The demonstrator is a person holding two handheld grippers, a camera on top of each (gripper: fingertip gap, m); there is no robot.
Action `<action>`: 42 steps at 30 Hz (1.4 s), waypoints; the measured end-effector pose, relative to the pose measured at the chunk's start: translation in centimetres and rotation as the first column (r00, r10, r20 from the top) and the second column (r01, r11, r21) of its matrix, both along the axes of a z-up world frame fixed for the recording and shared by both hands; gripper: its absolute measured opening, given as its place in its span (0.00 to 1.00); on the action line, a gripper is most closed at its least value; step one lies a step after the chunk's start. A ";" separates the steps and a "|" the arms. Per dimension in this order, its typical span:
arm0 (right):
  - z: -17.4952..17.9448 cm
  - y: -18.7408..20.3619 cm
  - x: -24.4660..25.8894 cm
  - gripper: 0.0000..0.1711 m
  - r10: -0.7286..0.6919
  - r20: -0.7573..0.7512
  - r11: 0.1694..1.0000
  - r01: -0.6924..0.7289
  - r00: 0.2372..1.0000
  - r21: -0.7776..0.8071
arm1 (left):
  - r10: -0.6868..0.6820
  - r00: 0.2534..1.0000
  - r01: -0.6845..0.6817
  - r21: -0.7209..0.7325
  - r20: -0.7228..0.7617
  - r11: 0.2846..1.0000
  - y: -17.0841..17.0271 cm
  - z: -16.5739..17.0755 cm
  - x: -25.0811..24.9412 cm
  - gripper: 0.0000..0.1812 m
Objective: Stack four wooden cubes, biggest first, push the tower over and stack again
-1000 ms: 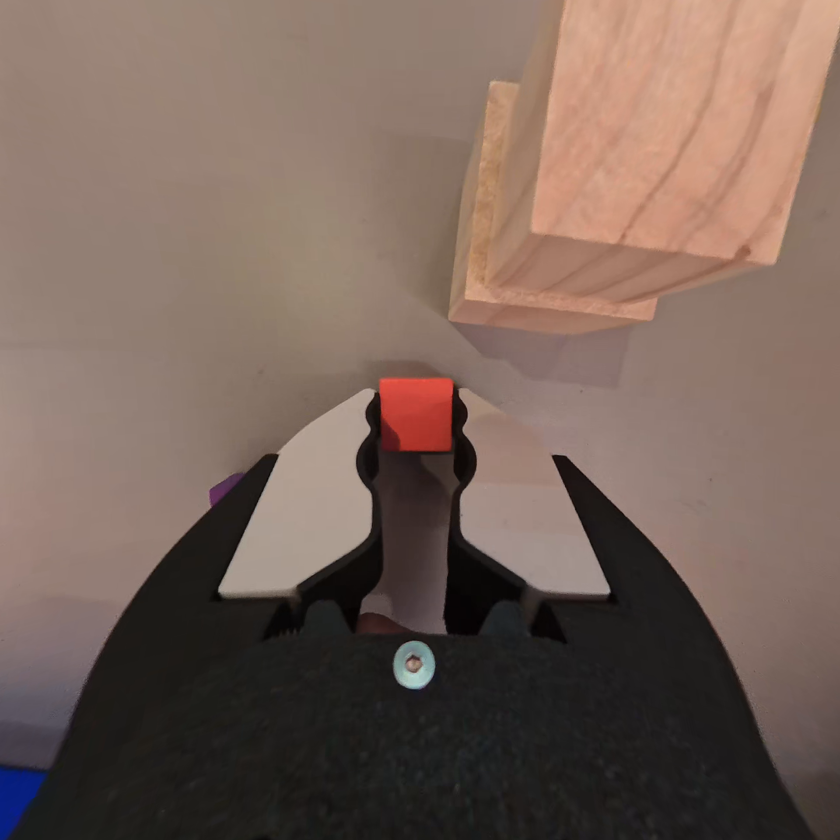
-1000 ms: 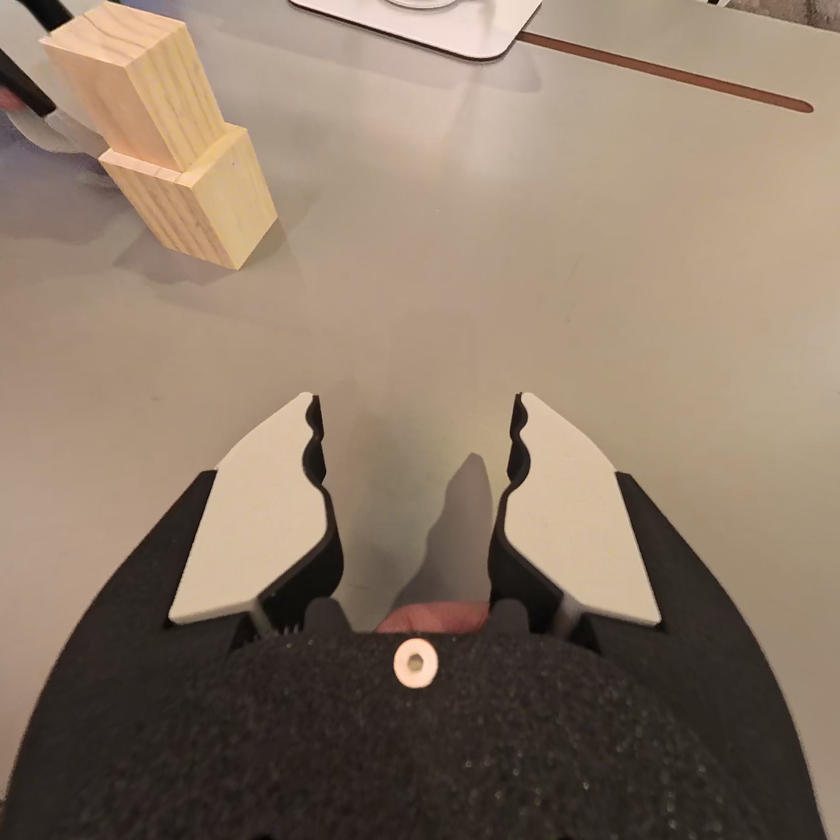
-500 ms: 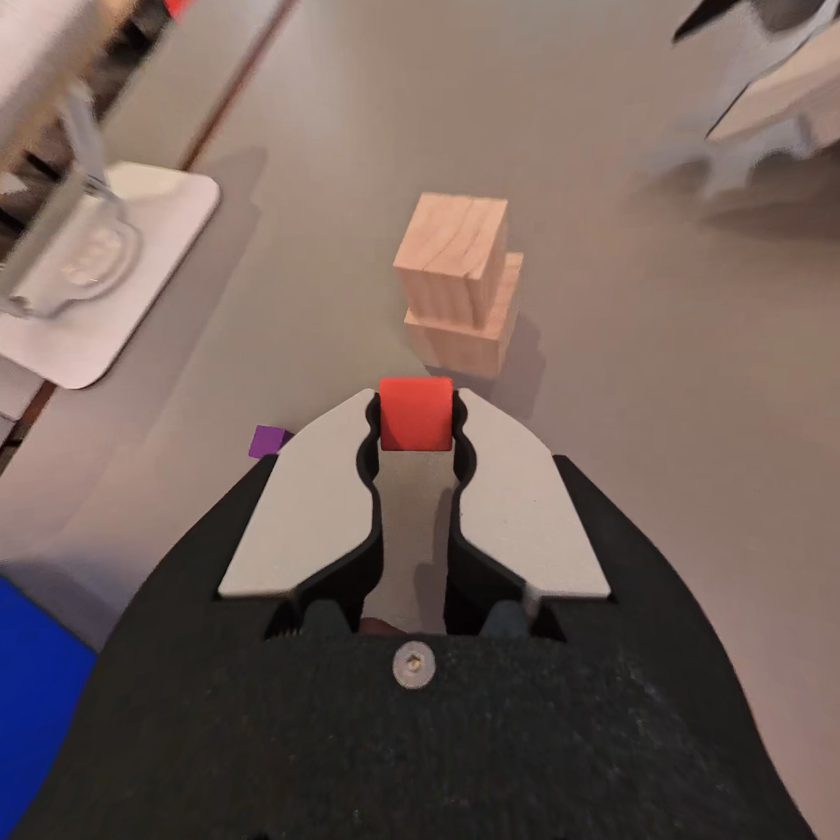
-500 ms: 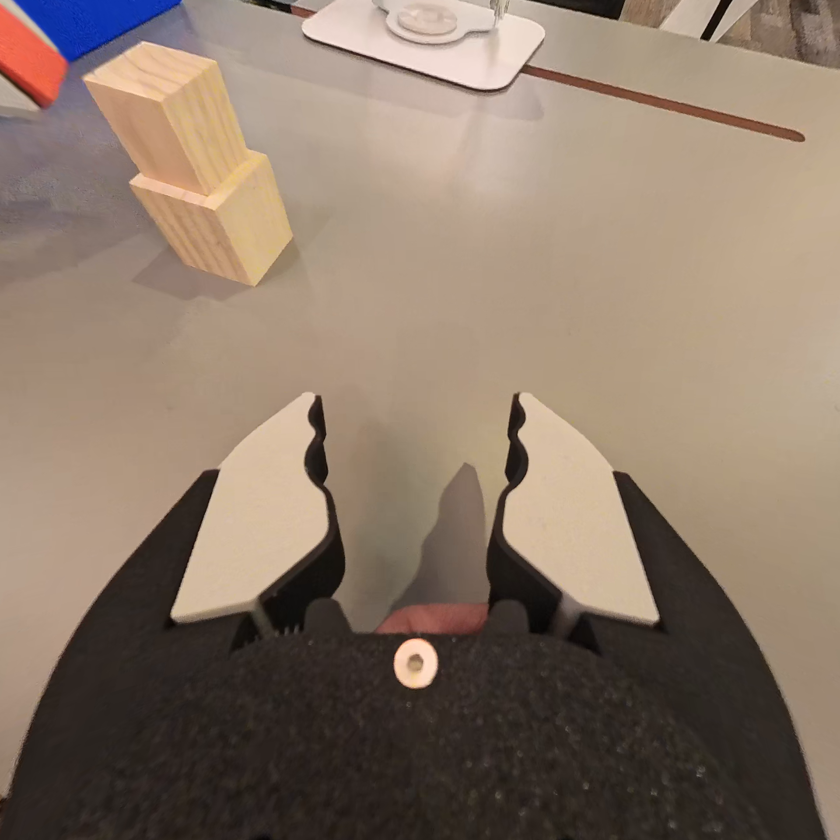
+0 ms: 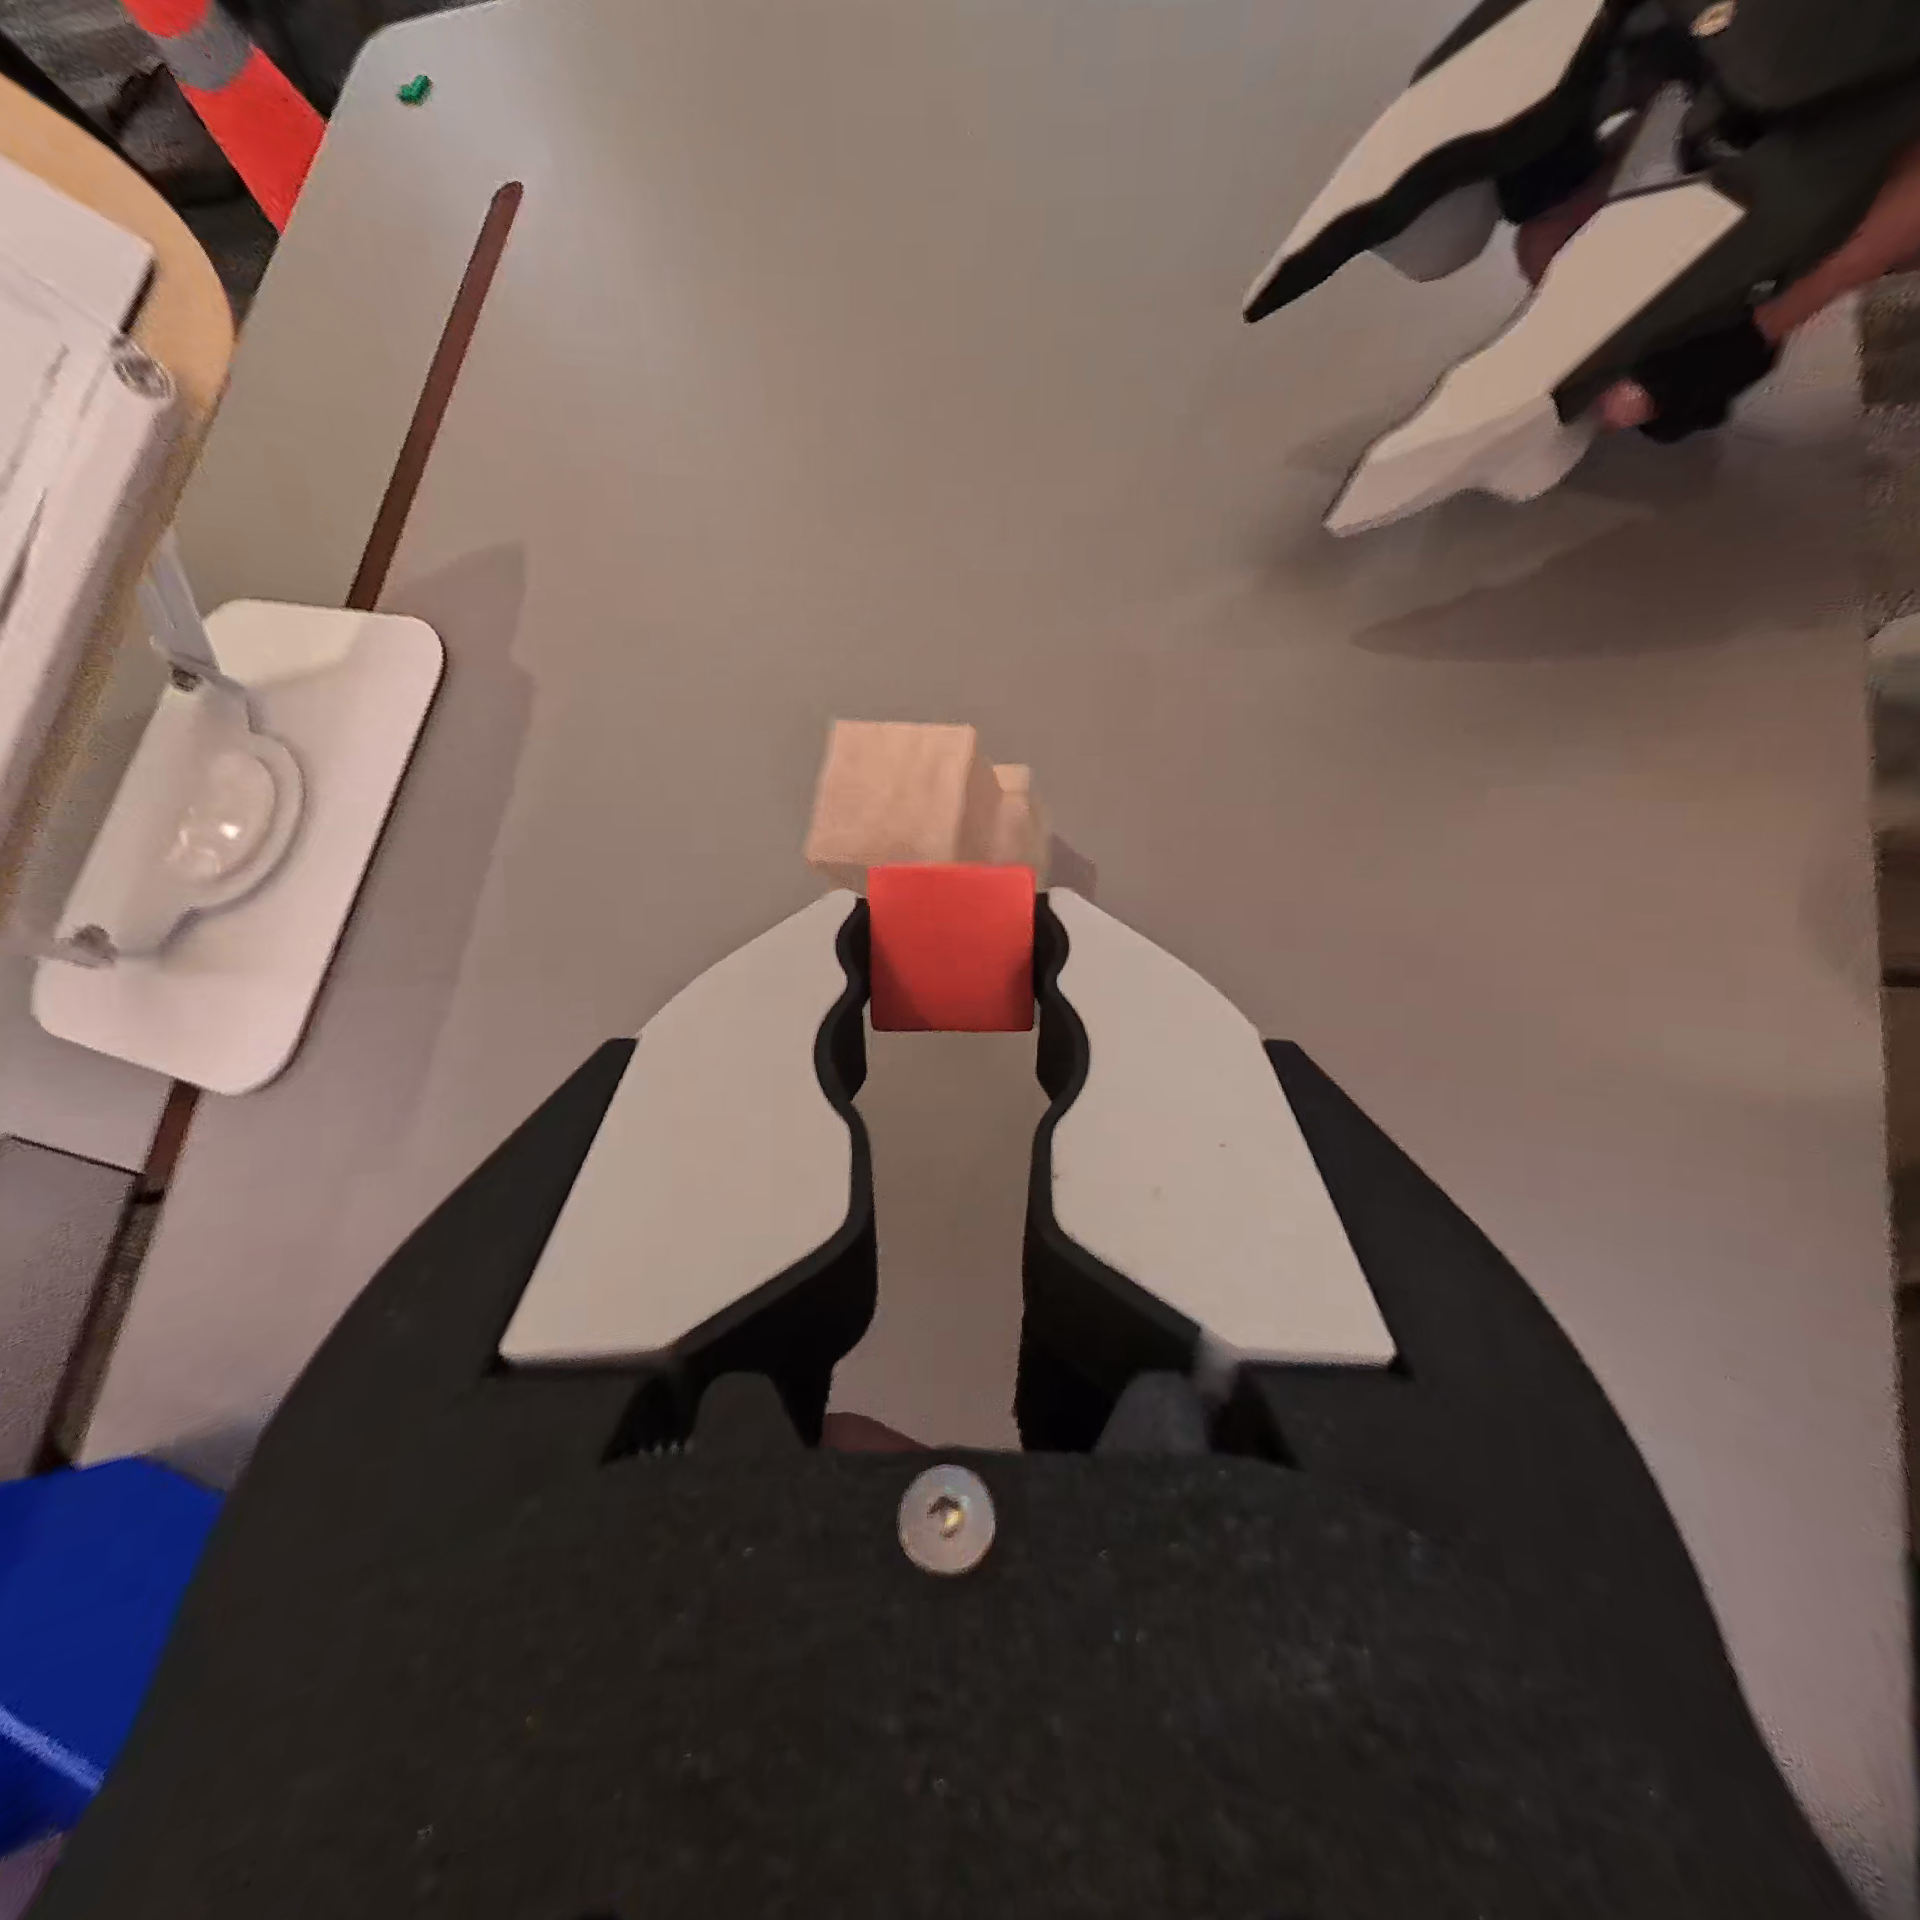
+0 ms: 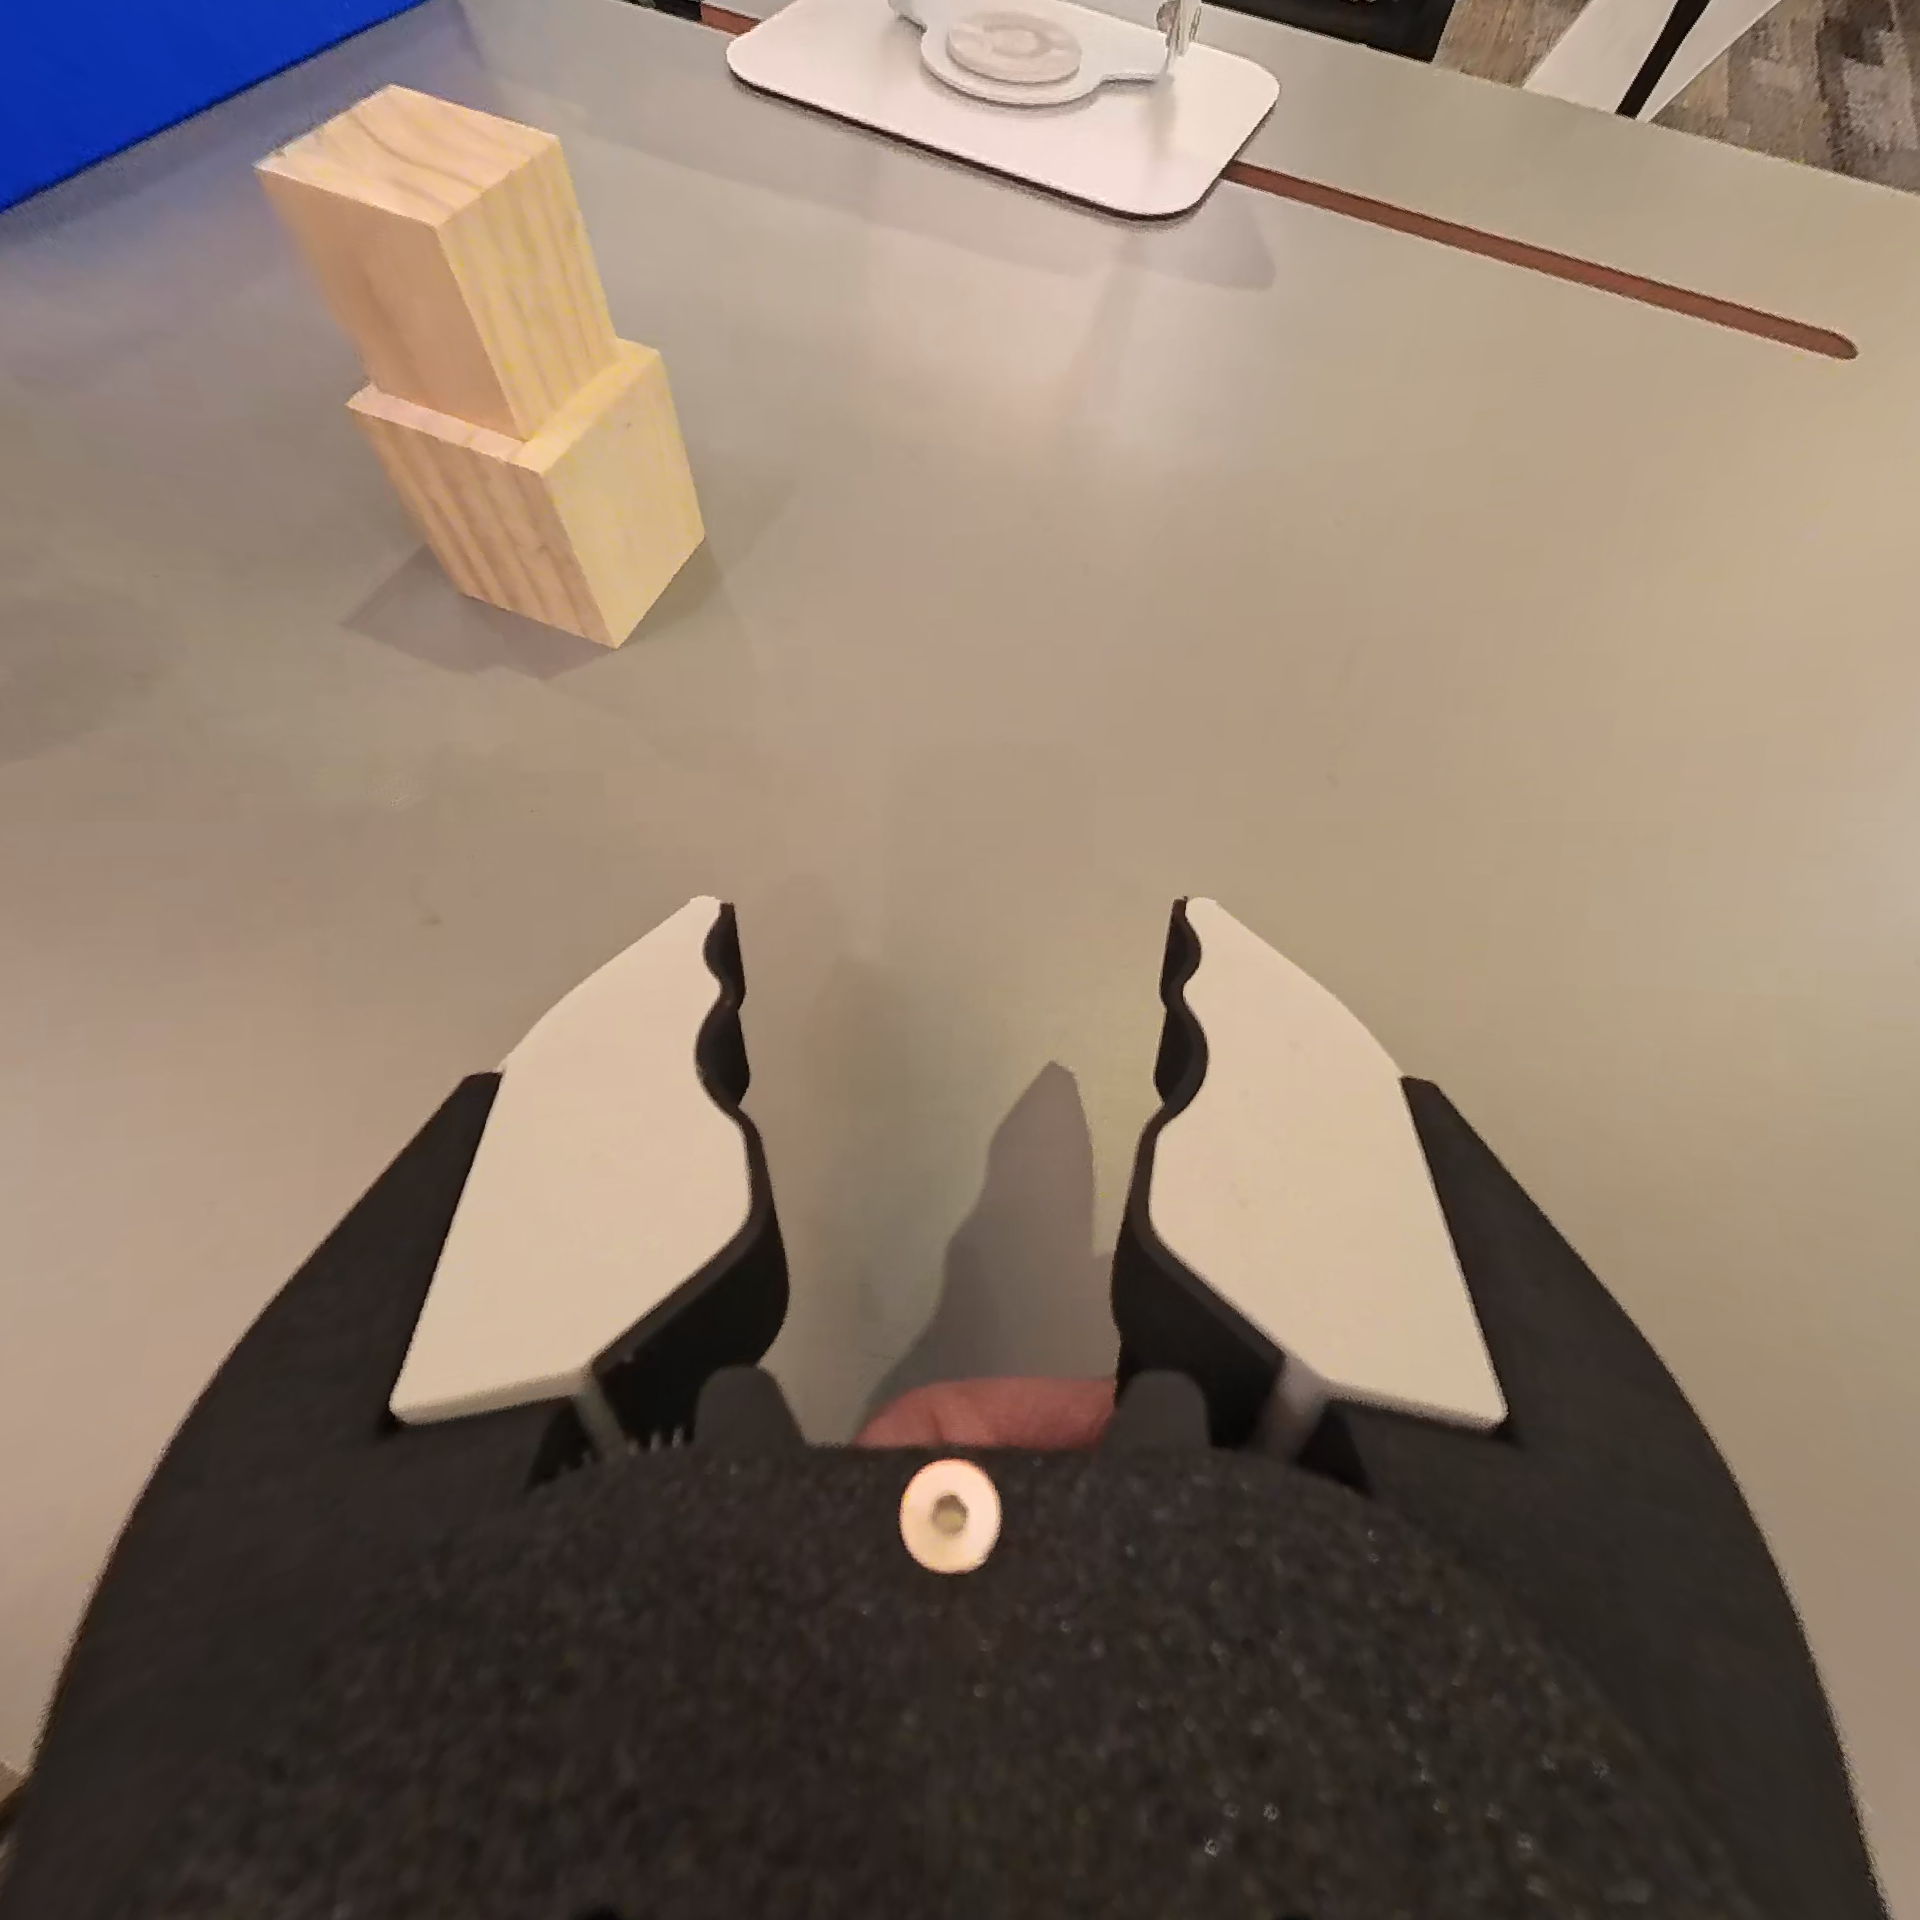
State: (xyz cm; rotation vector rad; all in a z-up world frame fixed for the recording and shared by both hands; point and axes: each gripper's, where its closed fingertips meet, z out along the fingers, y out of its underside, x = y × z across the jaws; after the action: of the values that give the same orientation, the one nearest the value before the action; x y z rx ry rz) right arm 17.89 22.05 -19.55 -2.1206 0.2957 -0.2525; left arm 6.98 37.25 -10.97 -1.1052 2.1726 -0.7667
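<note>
Smooth grey table (image 6: 1143,623), white pad (image 6: 1039,135) beyond

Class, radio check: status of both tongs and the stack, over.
Left tongs shut on red cube. Right tongs open, empty. Two wooden cubes stacked. Nothing in the way.

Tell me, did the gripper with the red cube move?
Yes. The left gripper rose and backed away from the wooden stack, red cube held.
</note>
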 end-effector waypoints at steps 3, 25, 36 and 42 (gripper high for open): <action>-0.1 0.0 -0.1 0.45 0.003 0.002 1.000 -0.003 1.000 -0.003 | -0.056 0.992 0.053 -0.031 -0.110 0.998 0.3 -0.2 2.6 0.16; -0.3 -0.2 0.3 0.45 0.007 -0.004 1.000 -0.007 1.000 -0.013 | -0.172 0.912 0.169 -0.039 -0.372 0.985 -0.1 -4.2 5.3 0.17; -0.3 -0.2 0.4 0.45 0.004 -0.006 1.000 -0.004 1.000 -0.004 | -0.079 0.996 0.074 -0.139 -0.033 0.988 0.1 1.8 5.5 0.32; 0.0 -0.1 0.4 0.45 0.003 0.001 1.000 -0.003 1.000 0.019 | 0.319 0.890 -0.256 -0.223 0.325 0.941 3.3 4.8 -0.3 0.33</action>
State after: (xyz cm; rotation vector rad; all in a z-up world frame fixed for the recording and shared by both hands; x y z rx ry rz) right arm 18.32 22.00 -19.50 -2.1025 0.2929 -0.2483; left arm 6.70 40.55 -6.13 -1.2326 1.6174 -0.9498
